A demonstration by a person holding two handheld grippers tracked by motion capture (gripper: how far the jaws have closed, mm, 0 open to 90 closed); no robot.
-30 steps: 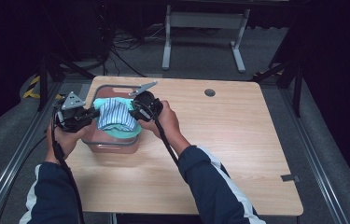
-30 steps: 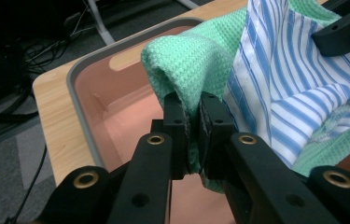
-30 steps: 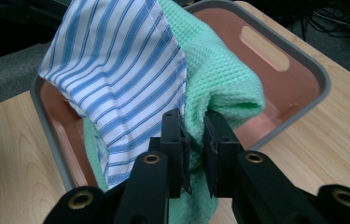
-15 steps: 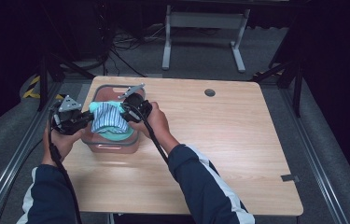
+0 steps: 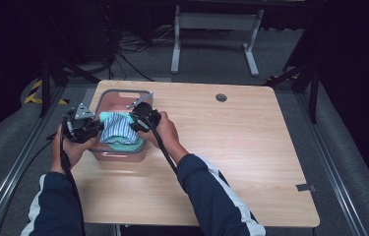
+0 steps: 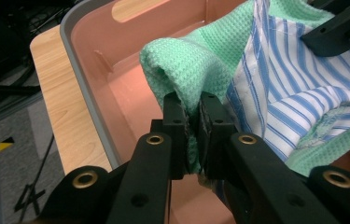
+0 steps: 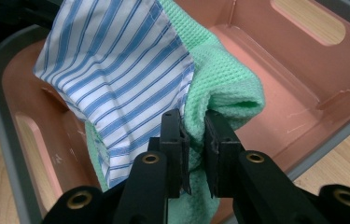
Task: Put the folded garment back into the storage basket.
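Observation:
A folded bundle of cloth, a green waffle towel (image 6: pixel 186 60) (image 7: pixel 224 79) with a blue-and-white striped cloth (image 5: pixel 118 127) (image 6: pixel 284 93) (image 7: pixel 116 70) on it, hangs low inside a pink bin with a grey rim (image 5: pixel 123 93) (image 6: pixel 81 93) (image 7: pixel 303 51). My left gripper (image 5: pixel 93 129) (image 6: pixel 192 116) is shut on the green towel at the bundle's left end. At the right end, my right gripper (image 5: pixel 134 123) (image 7: pixel 193 135) is shut on the green towel too. The bundle spans between both grippers, over the bin's floor.
The bin stands at the far left of a wooden table (image 5: pixel 231 147), near its left edge. A round cable hole (image 5: pixel 221 97) lies at the back of the table. A metal stand (image 5: pixel 211 29) and cables lie on the floor beyond.
Both grippers have moved left and down with the cloth bundle, from above the bin's front to low inside it. The grips have not changed.

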